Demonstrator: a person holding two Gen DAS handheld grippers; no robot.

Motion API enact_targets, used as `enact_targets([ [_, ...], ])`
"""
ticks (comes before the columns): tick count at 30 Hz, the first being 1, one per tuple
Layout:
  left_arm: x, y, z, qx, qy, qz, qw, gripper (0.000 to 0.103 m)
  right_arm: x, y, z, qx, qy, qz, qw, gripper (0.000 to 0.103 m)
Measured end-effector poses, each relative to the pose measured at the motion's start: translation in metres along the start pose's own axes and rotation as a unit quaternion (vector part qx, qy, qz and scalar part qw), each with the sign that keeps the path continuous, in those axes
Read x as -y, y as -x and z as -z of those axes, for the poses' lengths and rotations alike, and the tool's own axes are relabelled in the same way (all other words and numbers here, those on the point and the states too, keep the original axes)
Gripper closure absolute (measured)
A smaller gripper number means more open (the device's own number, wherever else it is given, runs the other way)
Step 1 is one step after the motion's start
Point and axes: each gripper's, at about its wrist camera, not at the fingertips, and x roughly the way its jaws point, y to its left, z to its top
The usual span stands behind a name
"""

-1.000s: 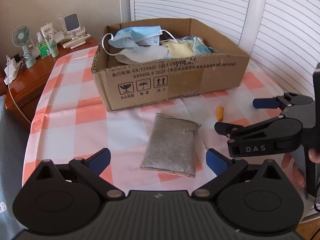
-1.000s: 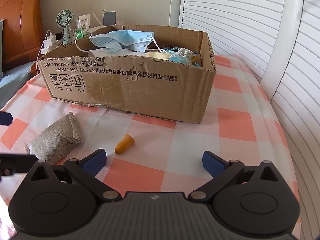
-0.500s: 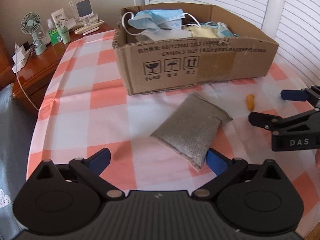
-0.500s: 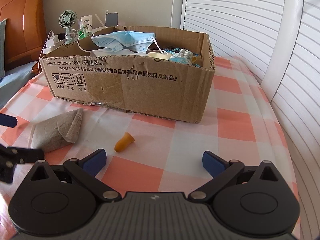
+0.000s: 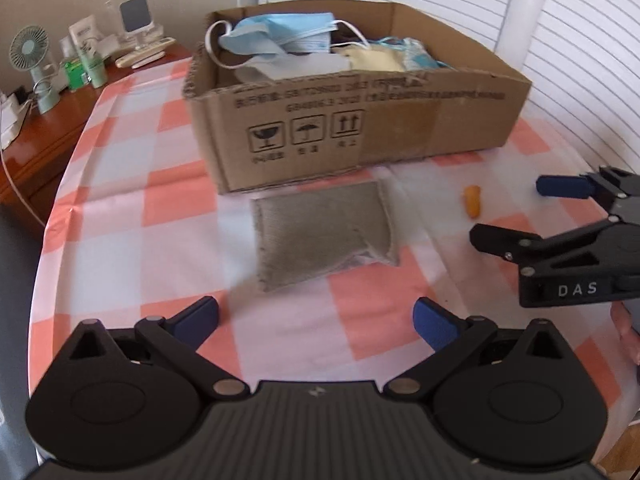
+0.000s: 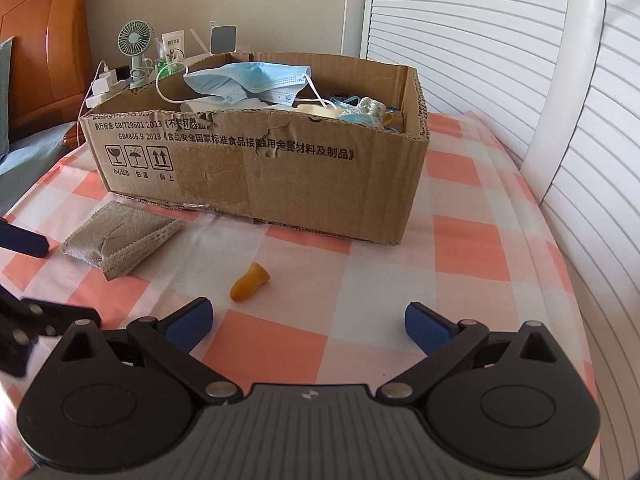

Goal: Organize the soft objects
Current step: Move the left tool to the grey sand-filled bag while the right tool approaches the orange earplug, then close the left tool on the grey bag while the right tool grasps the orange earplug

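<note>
- Left wrist view: left claw (image 5: 316, 316), jaws spread wide, holding nothing, above the checked cloth of the desk (image 5: 120, 208).
- Grey fabric pouch (image 5: 326, 236): flat on the cloth, just ahead of the left claw, its far edge close against the cardboard box (image 5: 360, 136).
- Cardboard box: open-topped, holding blue face masks (image 5: 280, 36) and other soft items.
- Orange finger cot (image 6: 250, 282): lying on the cloth, apart from pouch and box, just ahead of the right claw.
- Right claw (image 6: 308, 322): jaws wide, empty.
- Small fan (image 6: 134, 42): on the wooden stand behind the box.
</note>
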Motion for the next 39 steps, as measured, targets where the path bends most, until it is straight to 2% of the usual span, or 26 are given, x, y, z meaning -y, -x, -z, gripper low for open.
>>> enact_targets([
  [2,0.013,-0.003,0.000,0.005,-0.021,0.003,0.9998,0.001,0.001,0.001,0.002,0.001,0.005,-0.006,1.000,0.000],
  [5,0.019,-0.008,-0.007,0.012,-0.018,0.009,0.9997,0.001,0.002,0.004,0.004,0.002,0.011,-0.011,1.000,0.000],
  [9,0.013,-0.015,-0.020,0.021,0.019,0.018,0.9994,0.001,0.006,0.008,0.007,0.000,0.027,-0.026,0.999,0.000],
  [12,0.009,-0.018,-0.025,0.027,0.039,0.012,0.9988,0.005,0.006,0.011,0.009,-0.001,0.033,-0.031,0.999,0.000],
  [14,0.011,-0.020,-0.027,0.028,0.047,0.001,0.9985,0.024,0.004,0.012,0.009,-0.005,0.033,-0.029,0.999,0.000],
  [16,0.019,-0.019,-0.028,0.034,0.031,-0.023,0.9987,0.038,0.002,0.011,0.008,-0.008,0.037,-0.038,0.999,0.000],
  [17,0.022,-0.018,-0.028,0.038,0.021,-0.026,0.9987,0.039,0.000,0.010,0.007,-0.006,0.043,-0.045,0.998,0.000],
  [21,0.022,-0.014,-0.027,0.043,0.017,-0.016,0.9988,0.039,-0.010,0.005,0.001,-0.006,0.074,-0.079,0.994,0.000],
  [26,0.011,-0.013,-0.027,0.042,0.032,-0.027,0.9982,0.039,-0.022,-0.007,-0.013,-0.001,0.113,-0.128,0.985,0.000],
  [28,0.008,-0.012,-0.027,0.041,0.035,-0.030,0.9981,0.038,-0.026,-0.010,-0.017,0.000,0.127,-0.134,0.983,0.002],
  [30,0.006,-0.013,-0.027,0.040,0.037,-0.031,0.9980,0.037,-0.030,-0.011,-0.019,-0.001,0.143,-0.150,0.978,0.005],
  [34,0.005,-0.013,-0.026,0.042,0.033,-0.032,0.9981,0.037,-0.033,-0.003,-0.019,-0.005,0.153,-0.156,0.976,0.021],
  [39,0.006,-0.012,-0.025,0.043,0.031,-0.030,0.9981,0.037,-0.031,0.007,-0.013,-0.011,0.150,-0.156,0.976,0.026],
])
